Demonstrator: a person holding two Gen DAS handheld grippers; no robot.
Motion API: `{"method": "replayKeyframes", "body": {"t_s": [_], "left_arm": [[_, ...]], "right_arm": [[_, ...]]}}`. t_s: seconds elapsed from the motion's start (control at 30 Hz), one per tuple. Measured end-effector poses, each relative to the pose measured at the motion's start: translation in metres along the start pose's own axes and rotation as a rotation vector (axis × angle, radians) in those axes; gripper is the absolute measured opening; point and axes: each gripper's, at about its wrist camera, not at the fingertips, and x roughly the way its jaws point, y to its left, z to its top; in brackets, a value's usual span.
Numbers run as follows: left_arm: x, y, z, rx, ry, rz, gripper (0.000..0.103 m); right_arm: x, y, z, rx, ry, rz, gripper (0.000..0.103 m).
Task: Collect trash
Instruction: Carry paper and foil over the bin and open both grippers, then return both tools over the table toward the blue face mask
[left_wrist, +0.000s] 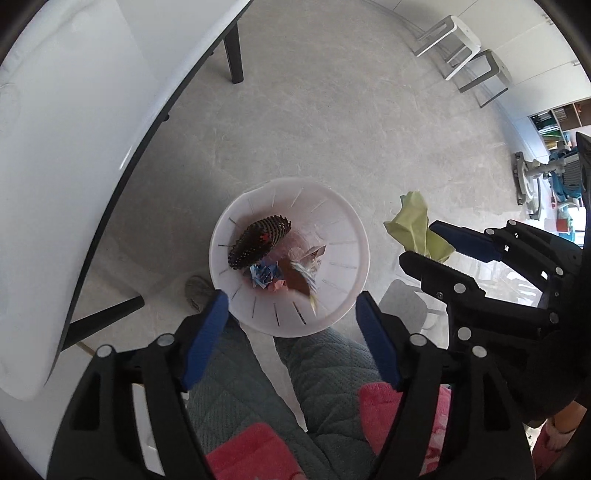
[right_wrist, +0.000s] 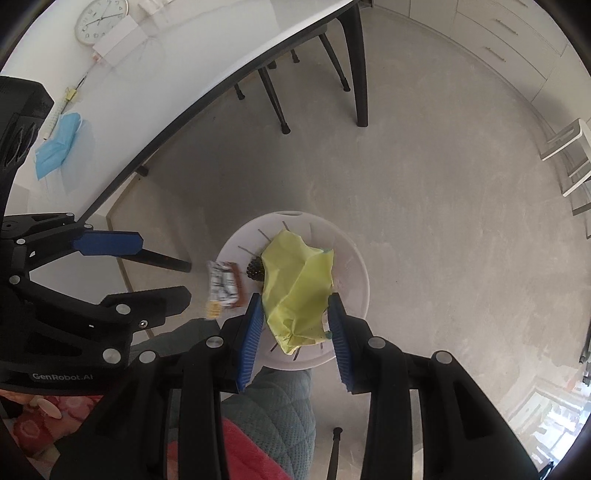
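2 grippers are in your hands, both up above the white bin. Your left gripper is nearest to you, and its 2 blue fingers are spread wide apart with nothing between them. They sit on each side of the near rim of the bin. Your right gripper is closed on a crumpled yellow-green paper. The blue pads press on the paper from both sides. From the left camera, this paper hangs in the air to the right of the bin. From the right camera it hangs over the middle of the bin.

1 snack wrapper with brown and white on it is blurry in the air by the left rim of the bin, near the tips of your left gripper. You cannot tell if anything touches it.

Inside the bin lies a dark spotted thing on the left side. Small bits of blue and pink paper scraps and a brown wrapper lie beside it at the bottom.

Left of the bin is a white table with black legs. On the table lies 1 blue face mask, and farther back a round clock. Far beyond the bin, 2 white stools stand by the wall.
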Motion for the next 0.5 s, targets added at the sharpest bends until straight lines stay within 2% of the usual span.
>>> {"method": "replayKeyframes", "body": {"t_s": [0.27,0.43,0.47,0.5], "left_arm": [[-0.014,0.009,-0.004,-0.021,-0.043,0.034,0.073],[-0.036,0.021,-0.005,-0.056,-0.114,0.057,0.075],[-0.041,0.024,-0.005,-0.062,-0.128,0.062,0.076],[-0.047,0.027,-0.005,-0.070,-0.145,0.069,0.077]], "right_arm": [[0.006,0.004,0.000,-0.020,0.013,0.001,0.037],[0.018,0.014,0.001,-0.047,0.043,0.013,0.040],[0.022,0.018,0.002,-0.058,0.058,0.017,0.052],[0.025,0.020,0.002,-0.066,0.070,0.009,0.070]]}}
